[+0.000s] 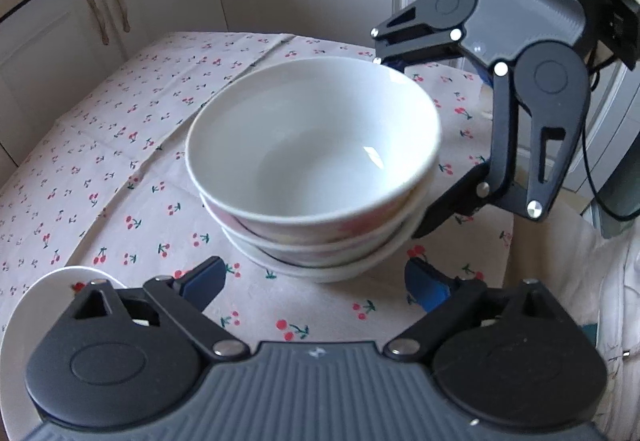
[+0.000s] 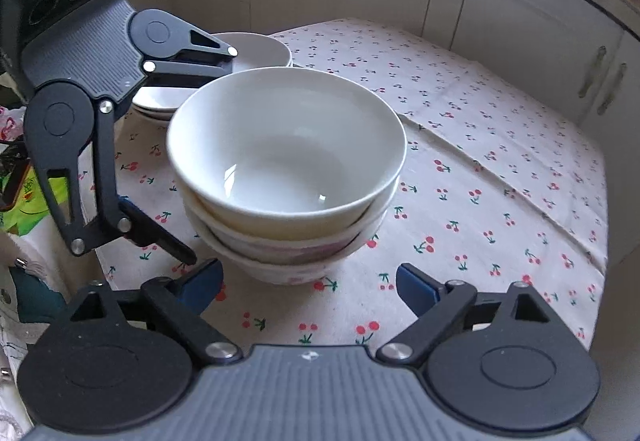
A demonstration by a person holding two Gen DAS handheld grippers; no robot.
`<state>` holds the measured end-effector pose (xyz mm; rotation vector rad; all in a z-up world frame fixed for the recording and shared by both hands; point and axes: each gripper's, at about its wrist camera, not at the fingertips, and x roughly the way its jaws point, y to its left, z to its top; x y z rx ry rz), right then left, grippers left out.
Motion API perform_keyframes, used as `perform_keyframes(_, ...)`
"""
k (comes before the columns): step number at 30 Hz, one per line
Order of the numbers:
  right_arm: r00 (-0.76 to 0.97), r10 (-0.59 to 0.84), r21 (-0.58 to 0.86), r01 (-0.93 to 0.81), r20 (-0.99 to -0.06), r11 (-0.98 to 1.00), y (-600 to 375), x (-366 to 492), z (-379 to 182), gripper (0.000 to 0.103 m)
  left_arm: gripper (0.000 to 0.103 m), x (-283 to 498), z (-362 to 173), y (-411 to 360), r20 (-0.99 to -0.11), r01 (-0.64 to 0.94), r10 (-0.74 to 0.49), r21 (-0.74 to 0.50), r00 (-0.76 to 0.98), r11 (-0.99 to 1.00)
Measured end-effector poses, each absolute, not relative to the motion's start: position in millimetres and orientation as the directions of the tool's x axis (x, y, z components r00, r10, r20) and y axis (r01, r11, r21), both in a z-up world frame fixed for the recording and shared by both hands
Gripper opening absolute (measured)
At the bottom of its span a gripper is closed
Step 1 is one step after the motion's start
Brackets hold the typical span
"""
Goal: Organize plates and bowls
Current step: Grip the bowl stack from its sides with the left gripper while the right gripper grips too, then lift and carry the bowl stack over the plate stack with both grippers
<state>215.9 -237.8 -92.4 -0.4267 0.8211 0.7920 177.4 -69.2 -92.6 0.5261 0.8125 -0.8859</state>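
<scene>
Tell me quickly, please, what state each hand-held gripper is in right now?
Left hand-held gripper: open, holding nothing, just short of the bowl stack.
Right hand-held gripper: open, holding nothing, also facing the stack.

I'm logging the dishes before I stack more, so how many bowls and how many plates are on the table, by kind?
Bowls: 3, nested in one stack on the cherry-print cloth.
Plates: at least 2 in a stack behind the bowls; the left gripper hides part of it.
Total: at least 5 dishes.
</scene>
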Motion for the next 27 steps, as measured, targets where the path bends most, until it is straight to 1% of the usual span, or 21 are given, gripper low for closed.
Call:
perform_keyframes(6, 0.383, 0.472, -0.034, -0.804, -0.794, 0.594, -236, 223, -97, 0.094, 0.093, 188, -95, -70, -0.807, 0.865, -0.488, 0.054, 0.332, 0.499)
perform_keyframes(10, 0.361, 0.473, -0.041, -0.827, -0.804, 0.56, -233, 226, -97, 0.092, 0.089, 193, -97, -72, -0.818, 0.874, -0.483, 0.047, 0.311, 0.484)
perform_keyframes(14, 0.348, 0.481, -0.038, -0.839, -0.805, 0.543, -231, 227, -95, 0.092, 0.089, 199, -98, -69, -0.824, 0.876, -0.495, 0.002, 0.274, 0.482)
perform_keyframes(23, 0.33, 0.481, -0.037, -0.852, -0.812, 0.523, -228, 229, -95, 0.091, 0.086, 203, -99, -70, -0.83, 0.889, -0.498, -0.006, 0.251, 0.459)
perform_keyframes(27, 0.329, 0.478, -0.046, -0.858, -0.814, 0.511, -227, 226, -93, 0.086, 0.085, 205, -98, -72, -0.833, 0.896, -0.497, -0.002, 0.244, 0.444)
